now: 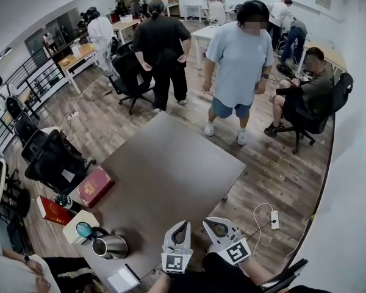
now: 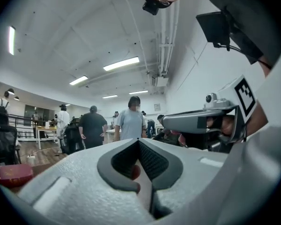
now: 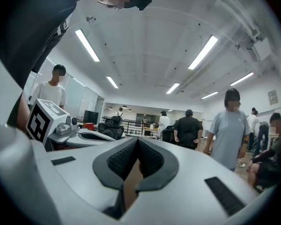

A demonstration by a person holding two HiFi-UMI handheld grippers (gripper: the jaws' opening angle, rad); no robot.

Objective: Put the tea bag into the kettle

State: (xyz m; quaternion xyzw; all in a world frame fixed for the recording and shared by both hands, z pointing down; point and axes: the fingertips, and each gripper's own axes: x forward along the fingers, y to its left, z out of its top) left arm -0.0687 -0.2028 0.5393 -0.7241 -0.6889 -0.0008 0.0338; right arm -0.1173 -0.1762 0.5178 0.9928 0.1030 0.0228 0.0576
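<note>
A steel kettle (image 1: 110, 246) stands near the brown table's (image 1: 171, 170) front left corner. Beside it a teal object (image 1: 83, 229) rests on a beige box. I cannot make out a tea bag in any view. My left gripper (image 1: 184, 223) and right gripper (image 1: 207, 221) hover side by side over the table's near edge, right of the kettle and apart from it. Both point level across the room. The left gripper (image 2: 138, 139) has its jaws shut with nothing between them, and so does the right gripper (image 3: 137, 138).
A red book (image 1: 94, 187) lies at the table's left edge, another red box (image 1: 53, 211) below it. A white pad (image 1: 123, 279) sits at the near corner. People (image 1: 241, 60) and office chairs (image 1: 55, 157) stand beyond the table. A power strip (image 1: 274, 220) lies on the floor.
</note>
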